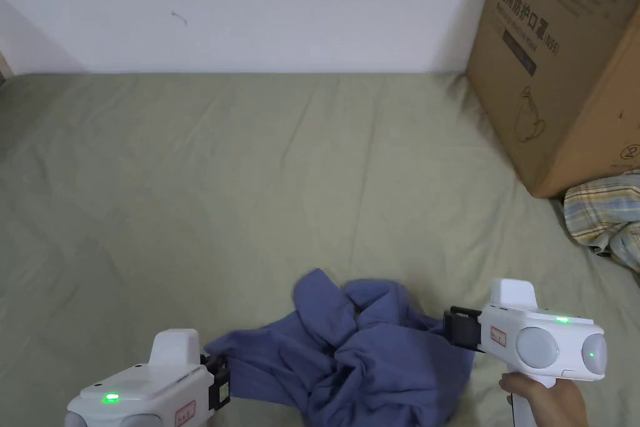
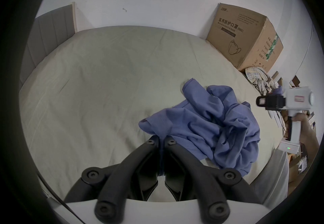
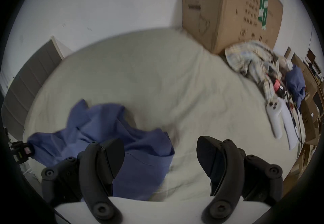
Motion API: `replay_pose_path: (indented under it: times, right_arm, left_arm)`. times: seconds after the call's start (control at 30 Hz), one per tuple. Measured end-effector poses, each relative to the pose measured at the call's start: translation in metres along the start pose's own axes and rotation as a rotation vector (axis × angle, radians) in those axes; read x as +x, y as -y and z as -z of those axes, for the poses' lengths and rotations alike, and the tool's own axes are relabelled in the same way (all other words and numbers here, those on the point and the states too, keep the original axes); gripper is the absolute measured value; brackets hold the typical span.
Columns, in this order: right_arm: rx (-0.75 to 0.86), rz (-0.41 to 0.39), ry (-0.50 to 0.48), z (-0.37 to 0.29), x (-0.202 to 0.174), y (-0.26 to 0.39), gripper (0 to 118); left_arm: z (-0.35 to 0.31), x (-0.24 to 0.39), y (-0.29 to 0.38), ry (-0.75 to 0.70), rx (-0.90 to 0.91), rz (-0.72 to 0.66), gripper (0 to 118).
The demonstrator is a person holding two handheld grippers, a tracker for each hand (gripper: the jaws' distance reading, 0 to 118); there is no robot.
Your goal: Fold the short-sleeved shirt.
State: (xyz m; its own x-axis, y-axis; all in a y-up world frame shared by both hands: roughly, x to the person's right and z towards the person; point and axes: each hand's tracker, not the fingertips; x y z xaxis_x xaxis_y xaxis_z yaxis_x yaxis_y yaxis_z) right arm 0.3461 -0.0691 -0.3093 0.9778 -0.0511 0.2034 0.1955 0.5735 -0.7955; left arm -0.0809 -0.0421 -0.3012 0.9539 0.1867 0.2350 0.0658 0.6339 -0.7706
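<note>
Bed, pale green wrinkled sheet [image 1: 250,184]: carries all.

Brown cardboard box [image 1: 562,65]: at 2 o'clock.

Blue short-sleeved cotton shirt [image 1: 369,353]: crumpled heap at 6 o'clock on the bed. Judged light, limp, non-slippery; best taken at hem corners or shoulder seams.

Left hand-held gripper [image 2: 161,141]: jaws closed, pinching a shirt edge.

Right hand-held gripper [image 3: 160,154]: jaws wide apart, empty, at the shirt's 3 o'clock side.

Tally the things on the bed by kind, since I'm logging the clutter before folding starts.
Blue shirt: 1
Cardboard box: 1
Plaid cloth: 1
White handheld devices by the plaid cloth: 2
Total: 5
A heap of other items beyond the plaid cloth in the right gripper view is too blurred to count.
</note>
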Motion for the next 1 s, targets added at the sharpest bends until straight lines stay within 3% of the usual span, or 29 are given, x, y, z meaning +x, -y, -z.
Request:
replay_pose_path:
  times: [0.1, 0.17, 0.27, 0.33, 0.37, 0.53, 0.73, 1.0]
  right_arm:
    - [-0.053, -0.024, -0.014, 0.024, 0.0, 0.007, 87]
    - [-0.073, -0.033, -0.027, 0.033, -0.002, 0.011, 79]
    - [-0.104, -0.062, -0.045, 0.041, -0.008, 0.018, 45]
    - [-0.102, -0.052, -0.092, 0.037, -0.013, 0.023, 10]
    - [-0.1, -0.038, -0.111, 0.034, -0.016, 0.025, 5]
    - [-0.019, -0.05, -0.06, 0.002, -0.019, 0.023, 4]
    - [0.187, -0.099, -0.078, -0.075, -0.003, -0.004, 4]
    - [0.397, -0.149, -0.081, -0.174, -0.001, -0.071, 4]
  left_arm:
    - [0.004, -0.003, 0.001, -0.001, -0.009, 0.0, 3]
    - [0.007, -0.005, 0.003, 0.003, -0.013, -0.01, 3]
    - [0.008, -0.007, 0.004, 0.006, -0.019, -0.017, 3]
    - [0.008, -0.008, 0.004, 0.004, -0.023, -0.019, 3]
    - [0.008, -0.008, 0.005, 0.003, -0.023, -0.021, 3]
    - [0.002, -0.008, 0.006, 0.009, -0.013, -0.038, 3]
    - [-0.011, -0.009, -0.005, 0.051, 0.027, -0.073, 3]
    - [-0.049, -0.02, -0.076, 0.071, 0.179, -0.103, 3]
